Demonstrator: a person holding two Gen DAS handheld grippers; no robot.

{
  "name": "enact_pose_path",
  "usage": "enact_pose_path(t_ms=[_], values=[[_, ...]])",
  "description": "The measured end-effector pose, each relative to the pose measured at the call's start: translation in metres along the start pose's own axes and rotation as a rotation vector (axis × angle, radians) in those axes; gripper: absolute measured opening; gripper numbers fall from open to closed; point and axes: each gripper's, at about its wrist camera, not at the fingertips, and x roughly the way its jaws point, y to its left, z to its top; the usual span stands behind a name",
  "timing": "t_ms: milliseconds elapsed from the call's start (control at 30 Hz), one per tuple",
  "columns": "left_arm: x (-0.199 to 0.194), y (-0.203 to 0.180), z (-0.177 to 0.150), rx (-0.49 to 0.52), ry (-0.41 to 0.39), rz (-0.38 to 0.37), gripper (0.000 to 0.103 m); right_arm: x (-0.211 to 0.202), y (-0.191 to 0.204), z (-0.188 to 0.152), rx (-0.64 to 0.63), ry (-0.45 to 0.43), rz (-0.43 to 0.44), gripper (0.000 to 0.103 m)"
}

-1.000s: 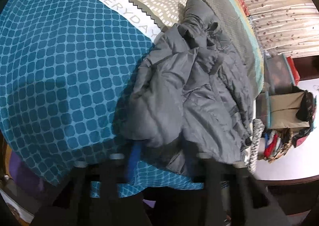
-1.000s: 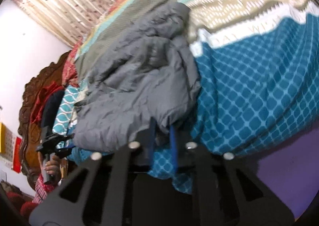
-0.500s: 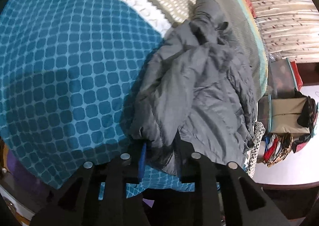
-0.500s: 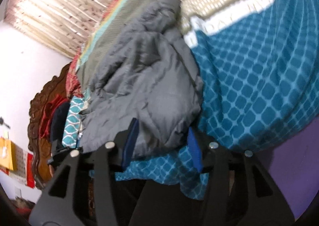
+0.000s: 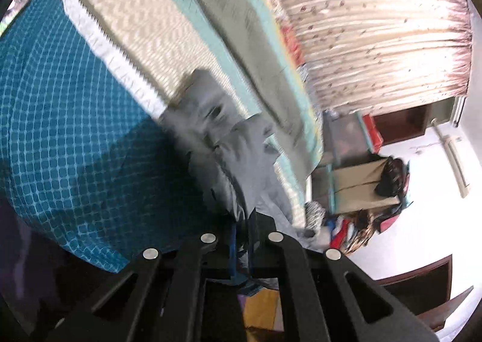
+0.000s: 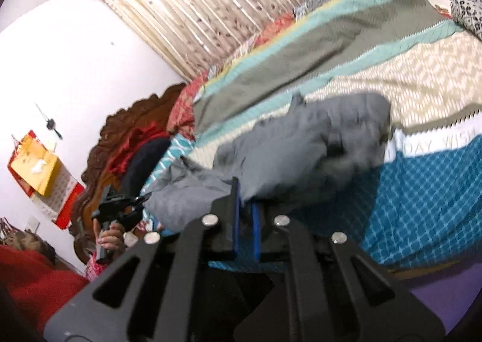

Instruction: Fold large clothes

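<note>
i now have both my left gripper (image 5: 241, 239) and right gripper (image 6: 244, 215) pinching the grey jacket (image 6: 301, 146) (the right was spread open half a second ago), lifting its edge off the bedspread (image 6: 421, 191).

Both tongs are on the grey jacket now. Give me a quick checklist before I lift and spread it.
1. Left tongs shut on grey jacket: ok.
2. Right tongs shut on the jacket: ok.
3. Grips on separate edges: ok.
4. Which parts are pinched (hem, shoulder, sleeve): cannot tell.
5. Jacket flat: not ok, bunched on bedspread.
6. Images sharp: not ok, blurred.
</note>
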Motion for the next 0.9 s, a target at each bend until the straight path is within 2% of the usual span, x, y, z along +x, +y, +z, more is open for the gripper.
enact_pose_path(t_ms=[67,133,300,367,433,533,667,733,800,900], values=[[0.003,-0.005,0.014,-0.007,-0.001,-0.007,0.0,0.006,-0.004,0.014,0.019,-0.013,0.002,0.007],[0.021,-0.017,0.033,-0.006,0.004,0.015,0.0,0.026,-0.015,0.037,0.046,-0.01,-0.043,0.007],[0.09,-0.041,0.097,-0.032,-0.015,0.092,0.0,0.098,-0.063,0.107,0.146,-0.001,-0.162,0.006],[0.13,-0.039,0.127,-0.08,-0.017,0.168,0.0,0.137,-0.091,0.132,0.215,0.014,-0.212,0.006],[0.169,-0.032,0.147,-0.114,-0.015,0.252,0.0,0.168,-0.108,0.145,0.212,0.038,-0.288,0.006],[0.216,-0.019,0.167,-0.106,-0.014,0.396,0.0,0.218,-0.136,0.151,0.232,0.095,-0.386,0.006],[0.265,0.001,0.177,-0.036,-0.009,0.5,0.0,0.253,-0.163,0.14,0.235,0.121,-0.442,0.006],[0.286,0.009,0.175,0.045,0.004,0.525,0.0,0.261,-0.174,0.135,0.226,0.115,-0.455,0.004],[0.299,0.019,0.173,0.115,0.003,0.524,0.0,0.269,-0.188,0.128,0.234,0.103,-0.429,0.003],[0.301,0.028,0.166,0.146,-0.023,0.499,0.0,0.275,-0.198,0.123,0.266,0.071,-0.396,0.002]])
